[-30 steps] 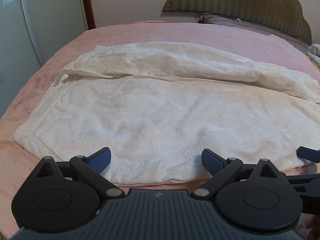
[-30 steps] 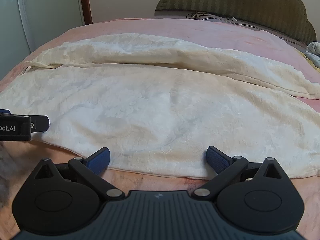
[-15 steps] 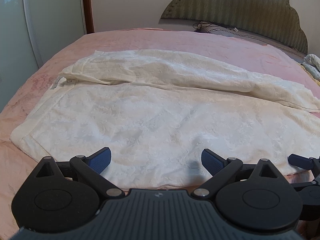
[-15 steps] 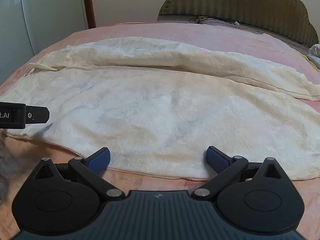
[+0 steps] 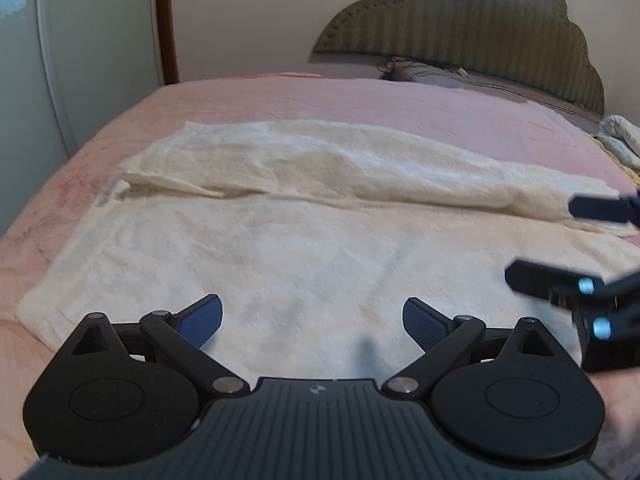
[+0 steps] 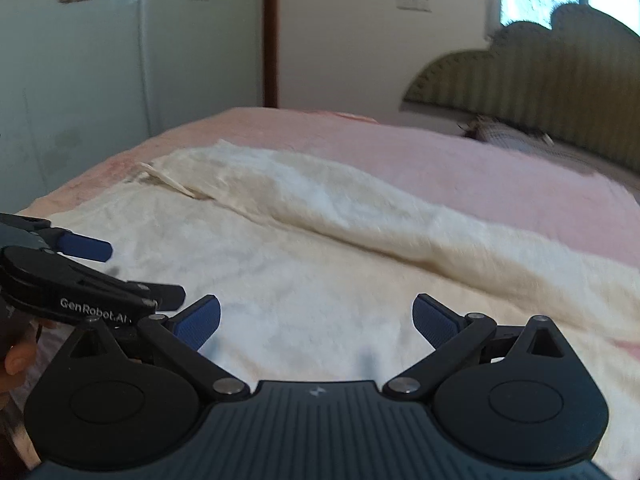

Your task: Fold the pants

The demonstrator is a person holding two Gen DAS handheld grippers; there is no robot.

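Cream-white pants (image 5: 304,224) lie spread flat on the pink bed, one leg folded over along the far side; they also show in the right wrist view (image 6: 320,264). My left gripper (image 5: 312,322) is open and empty, raised above the near part of the pants. My right gripper (image 6: 316,320) is open and empty, also raised above the cloth. The right gripper shows at the right edge of the left wrist view (image 5: 580,248). The left gripper shows at the left edge of the right wrist view (image 6: 120,272), close beside the right one.
The pink bedspread (image 5: 360,100) reaches beyond the pants. A green padded headboard (image 5: 480,40) and a pillow (image 5: 432,74) stand at the far end. A white wardrobe (image 6: 120,60) stands on the left. Crumpled cloth (image 5: 620,136) lies at the right edge.
Both grippers have risen and pulled back from the near edge of the pants, tilting upward. They have come closer together. The right view has swung left. The pants lie unchanged.
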